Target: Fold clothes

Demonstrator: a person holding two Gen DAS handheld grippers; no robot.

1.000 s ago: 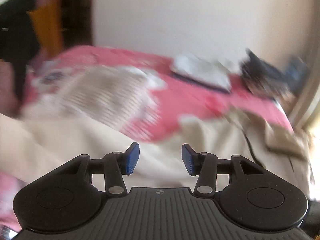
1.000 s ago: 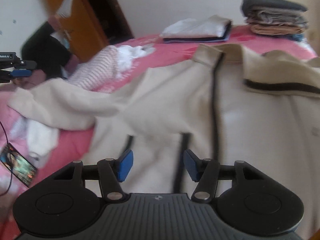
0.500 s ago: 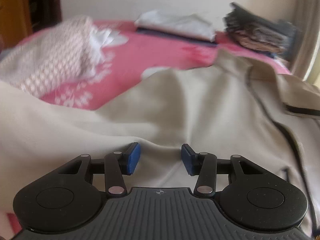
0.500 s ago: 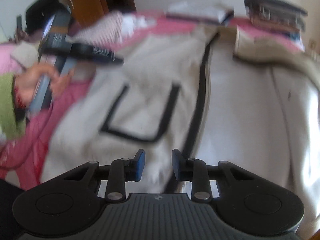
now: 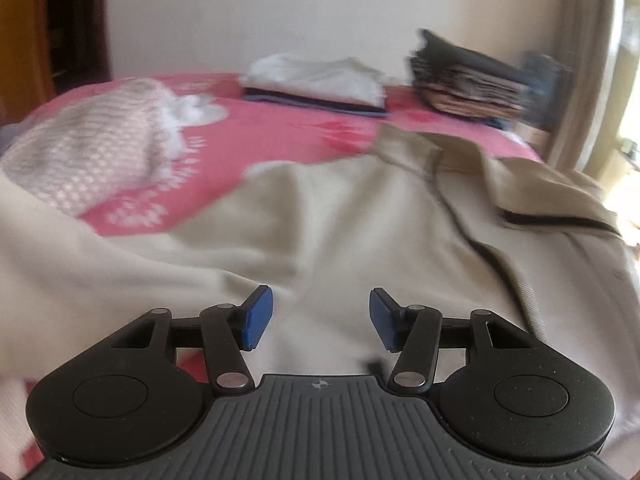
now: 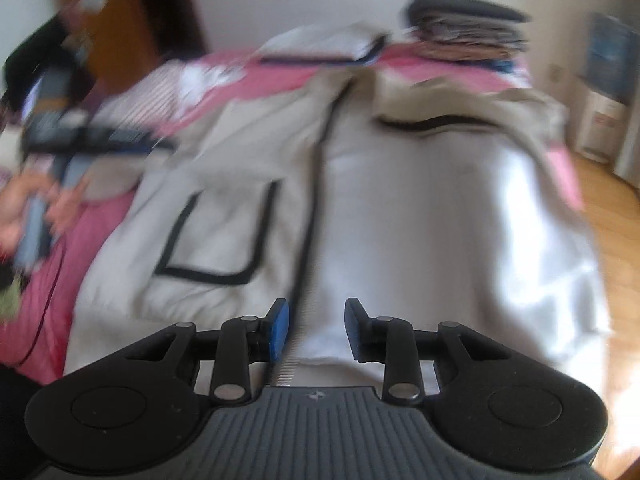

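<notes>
A cream jacket point(image 5: 344, 216) with black trim lies spread on the pink bed point(image 5: 288, 132); the right wrist view shows its zipper line, its black-outlined pocket point(image 6: 216, 236) and its hem point(image 6: 400, 240). My left gripper point(image 5: 316, 316) is open and empty just above the jacket's left part. My right gripper point(image 6: 316, 328) is open and empty above the hem by the zipper. The left gripper point(image 6: 80, 140) and the hand that holds it show blurred at the left of the right wrist view.
A pink-and-white knit garment point(image 5: 92, 148) lies at the bed's left. Folded white clothes point(image 5: 320, 80) and a dark folded stack point(image 5: 468, 80) sit at the far edge. A wooden floor point(image 6: 612, 240) is right of the bed, an orange door point(image 6: 116, 28) at back left.
My right gripper's jaws have opened wider and the gripper has pulled back to the hem. My left gripper has shifted over the jacket, still open.
</notes>
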